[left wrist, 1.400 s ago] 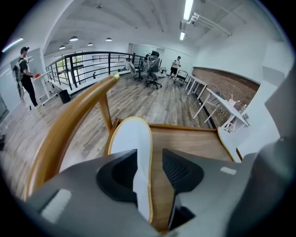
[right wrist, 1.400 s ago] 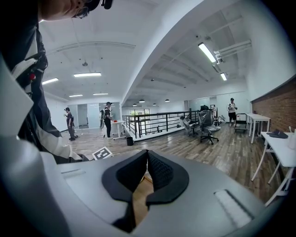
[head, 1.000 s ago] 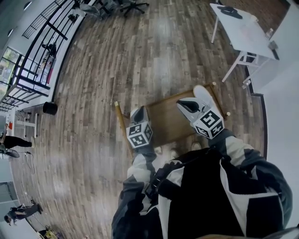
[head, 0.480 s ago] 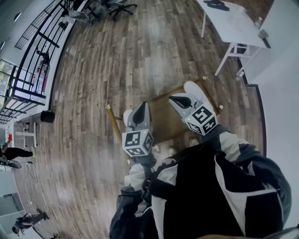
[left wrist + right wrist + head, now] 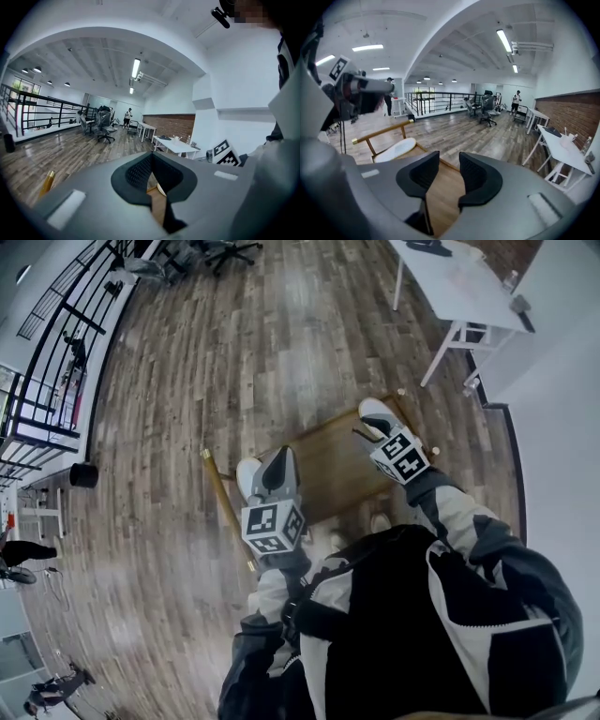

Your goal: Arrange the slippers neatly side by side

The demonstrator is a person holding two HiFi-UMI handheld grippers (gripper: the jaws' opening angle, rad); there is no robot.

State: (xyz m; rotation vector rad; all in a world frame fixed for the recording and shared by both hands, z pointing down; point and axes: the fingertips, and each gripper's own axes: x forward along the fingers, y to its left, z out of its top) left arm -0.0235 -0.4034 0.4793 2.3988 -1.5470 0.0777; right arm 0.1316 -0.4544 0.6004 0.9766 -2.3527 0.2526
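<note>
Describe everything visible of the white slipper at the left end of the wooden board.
The white slipper shows as a plain, pale, elongated oval with a rounded end. It looks soft, and no strap or print can be made out. It lies flat on the left end of the wooden board, just inside the brass-tipped rail. The left gripper hangs right beside it, shut; whether they touch cannot be told.

Glossy wood-plank floor point(image 5: 234, 352); matt smooth wooden rack point(image 5: 333, 474); matt white slipper point(image 5: 396, 149).
</note>
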